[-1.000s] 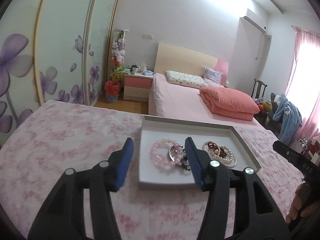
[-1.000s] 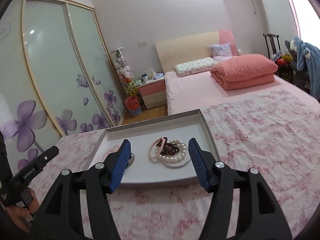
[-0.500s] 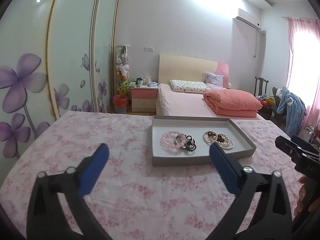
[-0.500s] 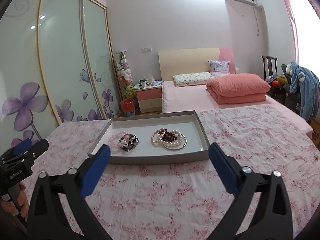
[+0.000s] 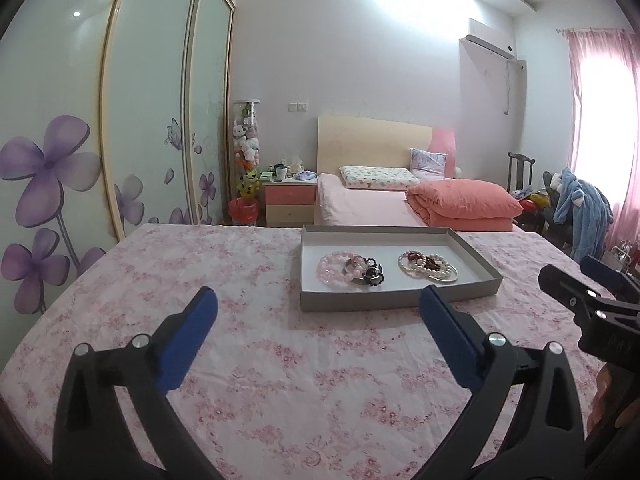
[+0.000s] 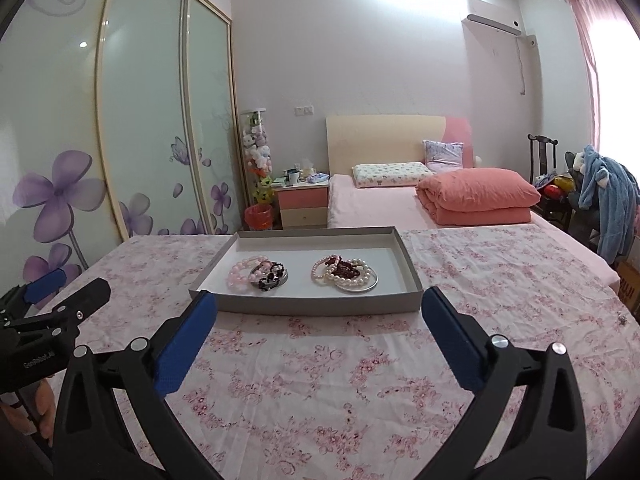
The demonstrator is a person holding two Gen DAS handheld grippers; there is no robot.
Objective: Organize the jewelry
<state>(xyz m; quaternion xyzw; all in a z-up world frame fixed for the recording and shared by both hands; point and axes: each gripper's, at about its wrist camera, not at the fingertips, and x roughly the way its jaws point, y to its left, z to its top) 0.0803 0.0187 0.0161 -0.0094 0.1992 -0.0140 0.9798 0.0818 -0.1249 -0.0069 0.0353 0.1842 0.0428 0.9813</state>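
Observation:
A shallow grey tray (image 5: 476, 252) (image 6: 408, 264) lies on a table under a pink flowered cloth. Inside it are two heaps of jewelry: a pink bead bracelet with dark pieces (image 5: 350, 270) (image 6: 258, 274) on the left, and pearl strands with a dark red bracelet on a silver bangle (image 5: 428, 266) (image 6: 346, 274) on the right. My left gripper (image 5: 318, 300) is open and empty, a short way in front of the tray's left half. Over the cloth before the tray's near wall, my right gripper (image 6: 320, 304) stands just as wide, with nothing between its blue pads.
The flowered cloth (image 5: 260, 352) (image 6: 500, 288) covers the whole table around the tray. Beyond the far edge are a pink bed (image 6: 400, 200), a bedside cabinet (image 6: 302, 204) and sliding wardrobe doors (image 5: 120, 120). Each gripper shows at the other view's edge, held by a hand.
Both grippers have opened wide and drawn back from the tray toward the table's near edge. The jewelry heaps lie in the tray as before.

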